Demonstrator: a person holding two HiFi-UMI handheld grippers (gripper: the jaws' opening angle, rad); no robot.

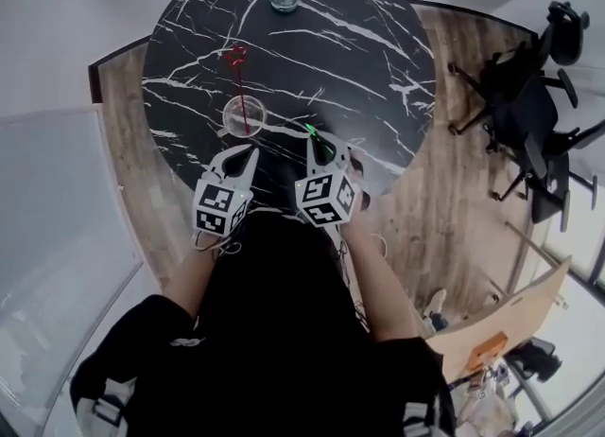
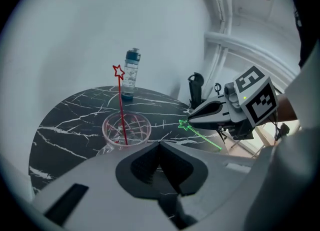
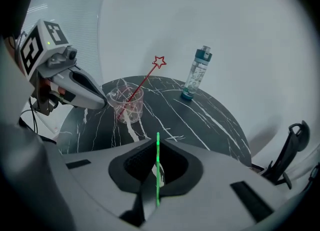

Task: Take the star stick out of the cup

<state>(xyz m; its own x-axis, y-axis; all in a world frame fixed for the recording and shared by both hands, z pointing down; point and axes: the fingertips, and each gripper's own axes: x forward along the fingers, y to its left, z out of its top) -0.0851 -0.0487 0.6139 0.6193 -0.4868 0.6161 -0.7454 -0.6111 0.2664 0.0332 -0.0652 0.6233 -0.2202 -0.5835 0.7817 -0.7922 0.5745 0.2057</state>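
Gripped green star stick (image 3: 157, 167) in right gripper (image 1: 324, 149); held left gripper (image 1: 246, 153) shut, empty, nearer the cup (image 1: 227, 116) just ahead on tabletop (image 1: 364, 47); found red star stick (image 1: 242, 95) inside, long axis near upright.

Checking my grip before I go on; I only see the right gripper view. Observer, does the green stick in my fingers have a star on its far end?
Observer: Yes. The left gripper view shows a green star at the tip of the green stick, just past the right gripper.
Operator: Is the left gripper holding anything?
Observer: No. Its own view shows its fingers shut, nothing between them.
Operator: Is it touching the cup?
Observer: The head view shows it just short of the cup's near rim, seemingly not touching.
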